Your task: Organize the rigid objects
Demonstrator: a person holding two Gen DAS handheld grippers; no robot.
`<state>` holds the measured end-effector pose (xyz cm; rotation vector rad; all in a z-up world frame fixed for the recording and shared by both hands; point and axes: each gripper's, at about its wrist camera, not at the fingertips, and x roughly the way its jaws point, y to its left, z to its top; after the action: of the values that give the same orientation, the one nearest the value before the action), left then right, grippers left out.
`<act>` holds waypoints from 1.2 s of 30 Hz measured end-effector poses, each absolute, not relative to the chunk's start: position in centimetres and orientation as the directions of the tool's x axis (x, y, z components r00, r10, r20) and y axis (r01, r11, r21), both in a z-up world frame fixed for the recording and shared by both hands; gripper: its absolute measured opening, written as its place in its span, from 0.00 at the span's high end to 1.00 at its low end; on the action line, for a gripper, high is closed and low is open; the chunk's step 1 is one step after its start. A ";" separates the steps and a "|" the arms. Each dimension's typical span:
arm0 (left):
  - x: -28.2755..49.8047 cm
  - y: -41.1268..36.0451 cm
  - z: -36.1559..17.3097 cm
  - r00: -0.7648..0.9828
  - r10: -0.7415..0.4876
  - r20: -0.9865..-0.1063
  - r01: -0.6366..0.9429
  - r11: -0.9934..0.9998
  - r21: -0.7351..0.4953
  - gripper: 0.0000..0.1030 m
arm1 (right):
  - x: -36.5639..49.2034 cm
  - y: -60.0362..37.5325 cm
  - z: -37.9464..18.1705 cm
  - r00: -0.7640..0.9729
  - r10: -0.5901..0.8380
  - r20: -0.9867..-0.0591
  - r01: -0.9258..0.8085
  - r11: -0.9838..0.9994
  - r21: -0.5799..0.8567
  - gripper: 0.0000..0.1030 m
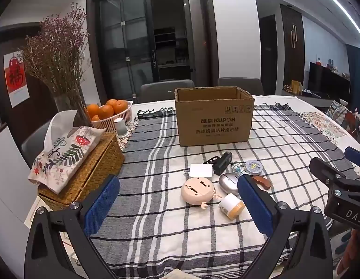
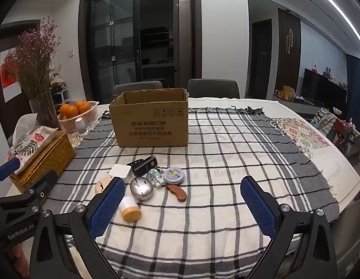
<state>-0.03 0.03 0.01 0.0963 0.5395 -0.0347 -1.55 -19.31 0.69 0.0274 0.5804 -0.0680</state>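
An open cardboard box (image 1: 214,118) (image 2: 152,121) stands upright on the checked cloth. In front of it lies a cluster of small objects: a white square adapter (image 1: 201,170) (image 2: 120,170), a black charger (image 1: 223,162) (image 2: 144,164), a pink round toy (image 1: 198,189) (image 2: 102,184), a silver egg-shaped case (image 1: 227,182) (image 2: 141,188), a white jar with yellow lid (image 1: 231,205) (image 2: 130,209), a round tin (image 1: 253,166) (image 2: 173,175), a small figurine (image 2: 156,176) and a wooden-handled piece (image 1: 263,182) (image 2: 177,191). My left gripper (image 1: 178,205) is open and empty, short of the cluster. My right gripper (image 2: 182,207) is open and empty, to the cluster's right.
A wicker box (image 1: 91,169) with a floral tissue cover sits at the left. Behind it are a vase of dried flowers (image 1: 63,69), a basket of oranges (image 1: 110,111) and a small white cup (image 1: 120,126). Two chairs (image 2: 212,88) stand behind the table.
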 end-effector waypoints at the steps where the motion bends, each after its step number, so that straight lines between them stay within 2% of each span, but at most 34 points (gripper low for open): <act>1: -0.1 0.0 0.0 0.856 -0.013 -0.516 0.062 0.995 0.078 0.00 | -1.6 -19.3 0.7 0.832 -0.056 -0.551 0.072 0.997 0.006 0.02; 3: 0.1 -0.3 -0.1 0.844 -0.008 -0.536 0.067 0.994 0.091 0.00 | -1.6 -19.3 0.7 0.828 -0.056 -0.558 0.072 0.997 0.006 0.02; 36: -1.1 -0.1 0.9 0.868 -0.013 -0.496 0.065 0.994 0.089 0.00 | -2.5 -19.5 1.3 0.847 -0.038 -0.530 0.058 0.998 0.020 0.02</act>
<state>-1.07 -0.05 0.91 0.1041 0.5179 -0.0410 -2.54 -19.46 1.29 0.0358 0.5583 -0.0504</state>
